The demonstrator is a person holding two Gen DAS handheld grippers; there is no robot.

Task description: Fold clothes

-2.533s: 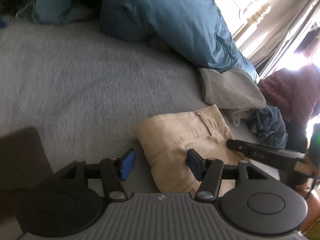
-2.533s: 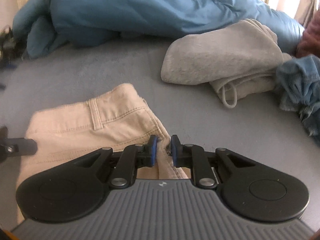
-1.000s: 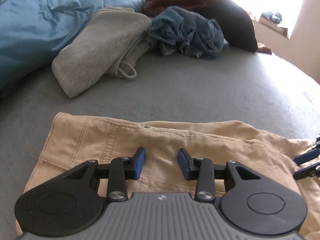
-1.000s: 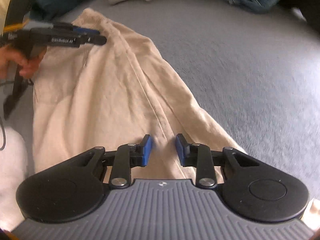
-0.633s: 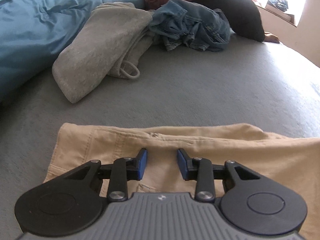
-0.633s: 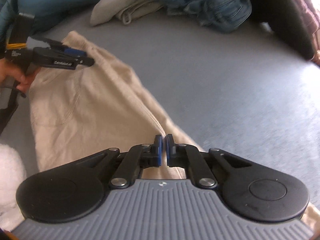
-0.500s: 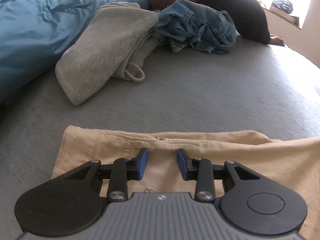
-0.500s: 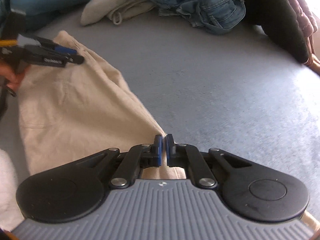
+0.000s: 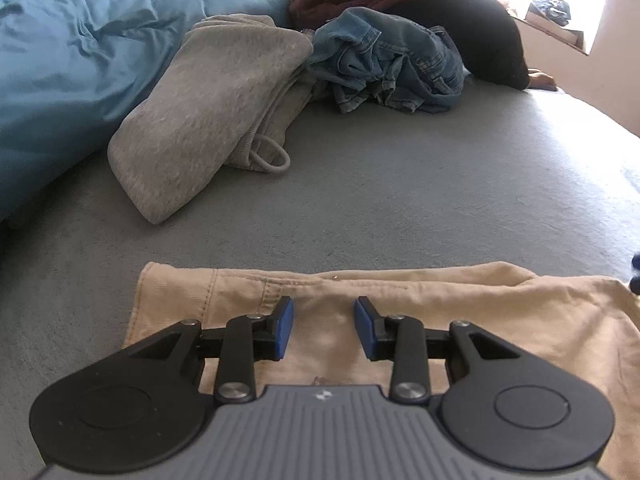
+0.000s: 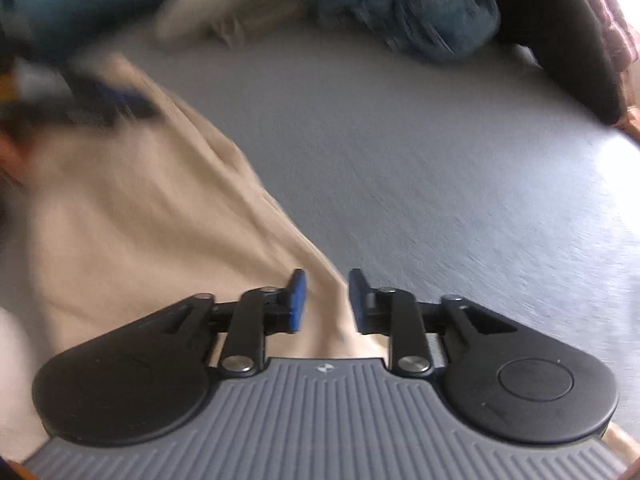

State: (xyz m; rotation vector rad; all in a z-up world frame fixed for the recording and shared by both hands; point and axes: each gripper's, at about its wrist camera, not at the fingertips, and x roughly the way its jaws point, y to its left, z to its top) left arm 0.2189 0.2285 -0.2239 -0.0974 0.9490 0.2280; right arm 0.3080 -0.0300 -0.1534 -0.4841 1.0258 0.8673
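Half a second back the right gripper [image 10: 323, 300] was pinched on the tan trousers [image 9: 460, 312]; now its jaws stand apart over the leg edge, letting go. Left gripper [image 9: 323, 326], jaws apart, hovers above the waistband, likely steadying the trousers stretched lengthwise on the bed [image 9: 420, 200]

The right tongs [image 10: 324, 300] stand with jaws apart over the edge of the tan trousers [image 10: 140, 216], which stretch away toward the upper left across the grey bed surface [image 10: 440, 168]. At the far end, much blurred, the left tongs [image 10: 108, 100] meet the cloth. Beyond lie a blurred grey garment [image 10: 224, 4] and crumpled blue denim [image 10: 400, 8]. A dark-clothed person [image 10: 560, 28] sits at upper right.
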